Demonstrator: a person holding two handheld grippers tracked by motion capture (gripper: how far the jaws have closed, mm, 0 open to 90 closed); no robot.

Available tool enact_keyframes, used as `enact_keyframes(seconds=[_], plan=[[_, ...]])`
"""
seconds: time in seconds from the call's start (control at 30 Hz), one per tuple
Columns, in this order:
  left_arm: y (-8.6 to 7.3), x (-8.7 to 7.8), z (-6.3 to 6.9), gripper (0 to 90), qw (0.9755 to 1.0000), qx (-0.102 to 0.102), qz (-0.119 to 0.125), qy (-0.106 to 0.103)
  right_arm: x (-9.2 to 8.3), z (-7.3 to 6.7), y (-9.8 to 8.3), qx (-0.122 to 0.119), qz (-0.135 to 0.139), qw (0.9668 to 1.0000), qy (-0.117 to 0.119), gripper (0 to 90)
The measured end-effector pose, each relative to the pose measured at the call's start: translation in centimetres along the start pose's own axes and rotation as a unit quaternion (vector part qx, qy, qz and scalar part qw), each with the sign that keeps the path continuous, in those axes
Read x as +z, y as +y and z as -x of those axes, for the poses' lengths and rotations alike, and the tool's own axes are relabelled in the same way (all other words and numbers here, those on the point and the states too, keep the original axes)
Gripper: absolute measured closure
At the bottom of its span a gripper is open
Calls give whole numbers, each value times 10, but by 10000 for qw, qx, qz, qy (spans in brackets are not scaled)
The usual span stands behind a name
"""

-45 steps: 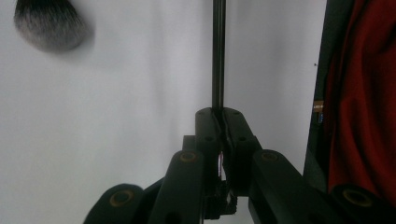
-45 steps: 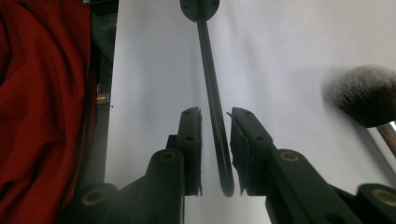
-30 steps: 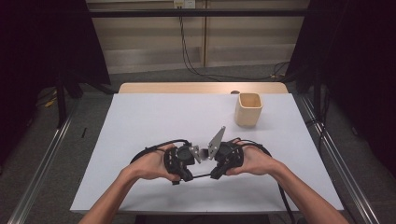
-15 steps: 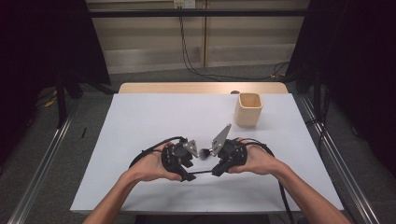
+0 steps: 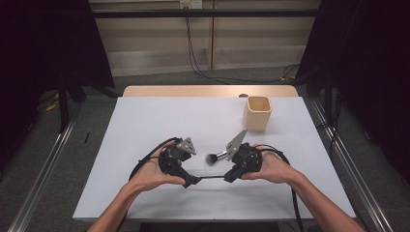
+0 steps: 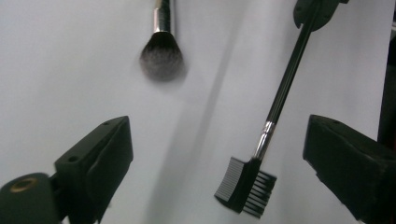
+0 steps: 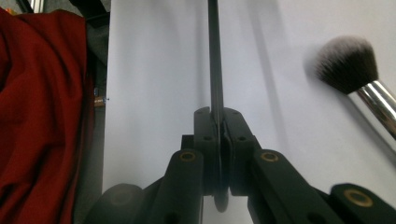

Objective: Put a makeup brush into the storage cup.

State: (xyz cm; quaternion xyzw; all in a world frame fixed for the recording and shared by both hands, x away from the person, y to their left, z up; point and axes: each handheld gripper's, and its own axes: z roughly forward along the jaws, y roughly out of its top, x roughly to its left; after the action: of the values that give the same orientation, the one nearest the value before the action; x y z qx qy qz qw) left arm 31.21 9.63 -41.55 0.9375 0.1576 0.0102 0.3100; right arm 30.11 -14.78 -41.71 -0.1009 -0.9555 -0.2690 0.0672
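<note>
Holding: the right claw is clamped on the thin black handle of a comb brush, which runs level from it toward the left claw.
Comb brush head: in the left gripper view the comb end lies between the left claw's two jaws, touching neither pad.
Left claw: its jaws have just been opening and now stand wide apart, the handle free between them.
Powder brush: a fluffy powder brush with a silver ferrule sits just beside the right claw, bristles pointing toward the left claw; what carries it cannot be told.
Hands: both hands meet near the front middle of the counter, close together.
Cup: a beige square cup stands upright toward the far right, well apart from the claws.
Open room: bare white counter spreads to the left and far side; the front edge lies close below the hands.
</note>
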Motion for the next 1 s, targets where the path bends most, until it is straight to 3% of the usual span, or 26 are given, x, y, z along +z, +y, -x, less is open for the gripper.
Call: enact_keyframes(seconds=[0.1,0.2,0.37,0.43,0.5,0.63,0.93,0.97,1.0], plan=[[-6,-5,-1,63,9996,-131,210,147,-3,1,-2,28,64,10000,-15,863],[-14,-9,-3,44,9983,-259,439,295,-9,-2,-4,-3,206,9996,-178,863],[-23,-15,-3,47,9971,-305,569,402,-11,-1,-11,118,216,9995,-209,863],[-27,-18,-3,43,9962,-381,671,411,-12,0,-15,145,270,9992,-263,863],[-32,-21,-2,37,9948,-442,706,582,-14,-4,-20,201,341,9986,-349,863],[-37,-24,0,37,9930,-529,850,634,-17,-6,-23,213,418,9980,-426,863],[-50,-35,2,36,9885,-618,1047,895,-19,-6,-39,573,842,9924,-692,863],[-53,-38,4,36,9857,-625,1138,1079,-18,-4,-42,684,1007,9901,-699,863],[-53,-38,4,36,9857,-625,1138,1079,-18,-4,-42,684,1007,9901,-699,863]])
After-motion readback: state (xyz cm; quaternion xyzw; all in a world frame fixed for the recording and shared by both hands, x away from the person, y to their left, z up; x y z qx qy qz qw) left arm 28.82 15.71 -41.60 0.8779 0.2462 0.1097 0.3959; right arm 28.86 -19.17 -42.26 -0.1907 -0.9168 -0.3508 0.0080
